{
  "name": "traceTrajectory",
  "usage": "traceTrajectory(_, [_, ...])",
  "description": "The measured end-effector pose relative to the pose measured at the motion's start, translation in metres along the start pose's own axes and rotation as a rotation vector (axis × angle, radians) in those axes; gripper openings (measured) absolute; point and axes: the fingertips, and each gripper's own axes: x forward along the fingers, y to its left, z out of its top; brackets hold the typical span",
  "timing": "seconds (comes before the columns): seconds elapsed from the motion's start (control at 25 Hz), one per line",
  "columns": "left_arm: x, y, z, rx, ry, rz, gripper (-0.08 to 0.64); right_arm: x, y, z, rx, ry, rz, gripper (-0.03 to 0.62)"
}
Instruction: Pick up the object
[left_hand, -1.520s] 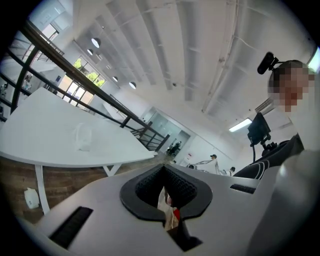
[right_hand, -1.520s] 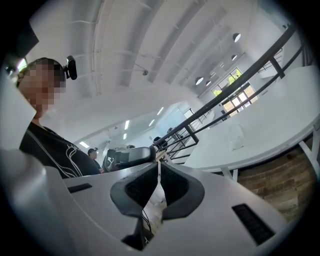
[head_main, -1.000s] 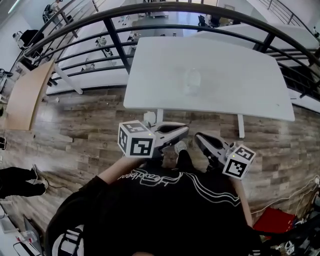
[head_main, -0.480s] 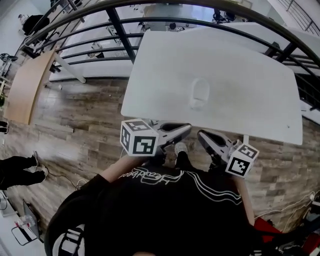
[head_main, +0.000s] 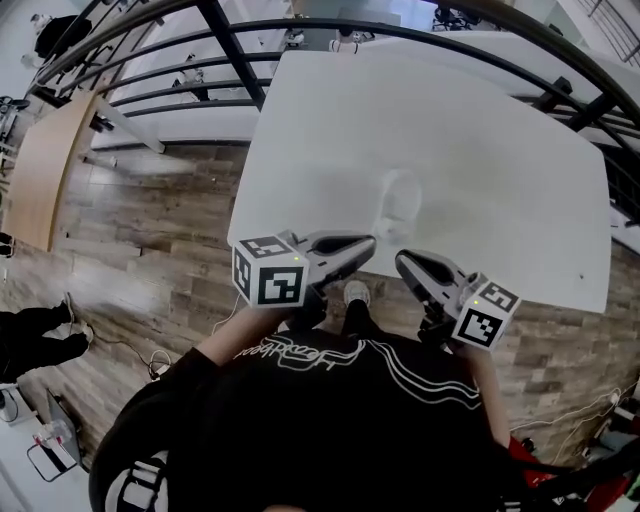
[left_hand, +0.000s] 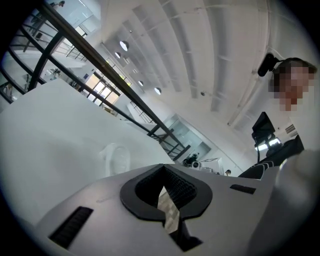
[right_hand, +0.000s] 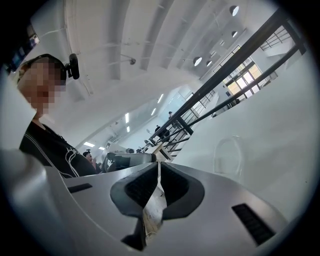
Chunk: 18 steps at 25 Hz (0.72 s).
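Note:
A clear, see-through object lies on the white table, a little back from its front edge. It also shows faintly in the left gripper view and in the right gripper view. My left gripper hovers at the table's front edge, just left of and short of the object, its jaws together and empty. Beside it, my right gripper sits slightly nearer me, also shut with nothing held. Both point toward the object without touching it.
A black metal railing curves round the table's far and left sides. Wood-plank floor lies to the left, with a tan board further left. Another person's legs show at the left edge.
The view has closed in on the table, so the table and the clear object appear larger and nearer. Both grippers now reach the table's front edge, and their jaws have stayed together.

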Motion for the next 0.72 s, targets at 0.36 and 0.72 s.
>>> traceTrajectory(0.36, [0.006, 0.032, 0.005, -0.051, -0.003, 0.018, 0.006, 0.013, -0.023, 0.008, 0.004, 0.003, 0.009, 0.023])
traceTrajectory(0.72, [0.017, 0.061, 0.014, -0.066, 0.013, 0.043, 0.006, 0.020, -0.071, 0.024, 0.006, -0.024, -0.061, 0.023])
